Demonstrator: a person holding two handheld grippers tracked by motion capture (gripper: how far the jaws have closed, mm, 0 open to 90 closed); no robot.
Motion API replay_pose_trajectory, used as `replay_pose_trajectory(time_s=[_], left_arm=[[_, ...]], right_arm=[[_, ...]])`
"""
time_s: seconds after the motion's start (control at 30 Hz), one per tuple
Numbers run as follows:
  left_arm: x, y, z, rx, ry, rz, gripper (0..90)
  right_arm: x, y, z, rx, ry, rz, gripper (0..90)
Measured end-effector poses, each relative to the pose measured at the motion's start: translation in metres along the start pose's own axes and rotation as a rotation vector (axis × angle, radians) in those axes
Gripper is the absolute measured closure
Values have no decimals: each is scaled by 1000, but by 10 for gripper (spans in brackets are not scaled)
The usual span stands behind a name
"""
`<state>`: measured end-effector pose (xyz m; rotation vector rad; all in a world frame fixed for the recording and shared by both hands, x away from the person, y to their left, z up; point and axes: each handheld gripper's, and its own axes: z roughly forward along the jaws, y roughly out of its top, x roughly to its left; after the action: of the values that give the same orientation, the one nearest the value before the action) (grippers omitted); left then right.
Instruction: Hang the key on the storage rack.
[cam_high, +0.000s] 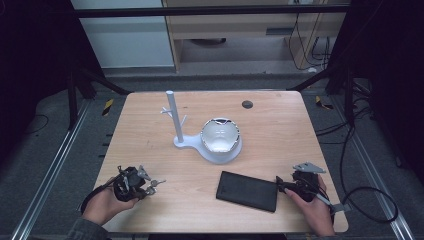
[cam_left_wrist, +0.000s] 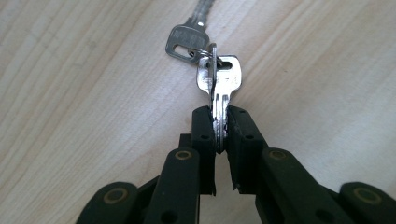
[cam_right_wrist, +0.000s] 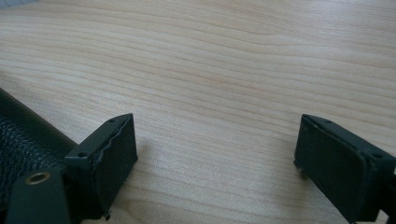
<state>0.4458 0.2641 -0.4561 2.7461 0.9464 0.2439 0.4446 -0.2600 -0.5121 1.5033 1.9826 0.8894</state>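
Note:
A bunch of silver keys (cam_left_wrist: 219, 81) on a ring lies on the wooden table (cam_high: 280, 125). My left gripper (cam_left_wrist: 220, 126) is shut on the blade of one key, and a second key (cam_left_wrist: 186, 39) hangs from the ring beyond it. In the high view the left gripper (cam_high: 146, 185) is at the table's near left with the keys (cam_high: 156, 183) at its tip. My right gripper (cam_high: 278, 184) is at the near right, beside the right end of a black wallet (cam_high: 247, 191). Its jaws stand wide open over bare wood (cam_right_wrist: 215, 154), and the wallet (cam_right_wrist: 23, 135) lies just outside one jaw.
A white stand (cam_high: 172, 117) with a post and short pegs rises mid-table. Its base carries a white bowl (cam_high: 220, 135). A small dark round spot (cam_high: 247, 104) marks the far side of the table. Dark frame rails and cables surround the table.

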Motion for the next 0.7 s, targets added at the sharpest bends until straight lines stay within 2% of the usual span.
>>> replay_pose_trajectory(time_s=[0.03,0.17,0.33,0.47,0.6,0.7], left_arm=[[0,0,-3,-25,-12,-4,819],[0,1,-10,-51,-4,-13,820],[3,2,-16,-49,12,-10,821],[4,3,-21,-76,13,-19,821],[7,5,-28,-84,45,-26,827],[9,6,-31,-93,50,-35,827]], right_arm=[[0,0,0,0,1,-1,129],[0,0,0,2,1,-6,129],[0,0,0,0,2,0,130],[0,0,0,1,2,0,130],[1,0,0,0,3,4,130],[1,0,0,-1,0,1,131]])
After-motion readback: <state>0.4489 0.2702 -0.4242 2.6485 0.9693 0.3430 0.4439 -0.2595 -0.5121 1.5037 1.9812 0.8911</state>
